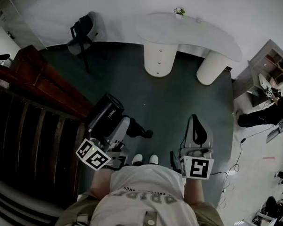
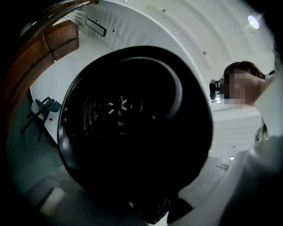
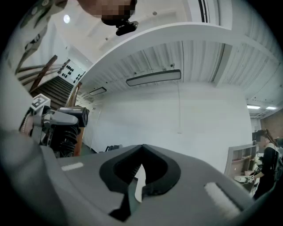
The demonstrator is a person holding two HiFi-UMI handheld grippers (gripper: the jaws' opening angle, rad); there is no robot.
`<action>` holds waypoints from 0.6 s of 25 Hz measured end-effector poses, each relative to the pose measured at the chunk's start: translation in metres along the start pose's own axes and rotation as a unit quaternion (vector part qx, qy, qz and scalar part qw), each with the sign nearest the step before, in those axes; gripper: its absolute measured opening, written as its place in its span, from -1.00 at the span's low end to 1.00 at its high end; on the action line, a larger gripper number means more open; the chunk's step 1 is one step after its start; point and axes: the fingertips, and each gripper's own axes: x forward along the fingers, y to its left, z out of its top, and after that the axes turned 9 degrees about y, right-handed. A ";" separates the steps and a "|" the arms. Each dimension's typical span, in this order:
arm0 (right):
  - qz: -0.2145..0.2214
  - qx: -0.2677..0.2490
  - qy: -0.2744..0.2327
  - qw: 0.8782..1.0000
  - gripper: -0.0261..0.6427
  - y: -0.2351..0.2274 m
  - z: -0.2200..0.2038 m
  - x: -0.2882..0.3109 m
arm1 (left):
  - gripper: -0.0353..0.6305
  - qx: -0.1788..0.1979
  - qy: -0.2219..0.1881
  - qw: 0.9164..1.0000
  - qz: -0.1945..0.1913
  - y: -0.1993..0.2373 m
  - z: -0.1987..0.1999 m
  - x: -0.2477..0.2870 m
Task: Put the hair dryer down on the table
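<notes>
between the jaws of the left gripper (image 1: 115, 132) we're clamping the hair dryer (image 1: 106, 114) mid-air; the right gripper (image 1: 196, 122) is pressing its jaws together w/ nothing inside. the table (image 1: 192, 33) is sitting well ahead of both, so we're judging the set-down as not done yet.

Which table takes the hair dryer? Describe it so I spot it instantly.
Look to the far edge of the green carpet. The table stands there, right of the dark chair. It alone is white, with a long curved top on two round pillars and a small plant.
</notes>
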 end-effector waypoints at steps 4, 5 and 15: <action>0.000 -0.005 0.004 1.000 -0.93 -0.003 -0.005 -0.001 | -0.15 -0.005 -0.005 1.000 0.003 0.000 0.000 0.001; 0.001 -0.007 0.004 1.000 -0.93 -0.003 -0.005 0.000 | -0.15 -0.006 -0.007 1.000 0.004 0.000 0.000 0.002; 0.005 0.009 0.004 1.000 -0.93 -0.015 -0.009 0.003 | -0.16 -0.007 -0.008 1.000 0.010 0.000 -0.003 0.010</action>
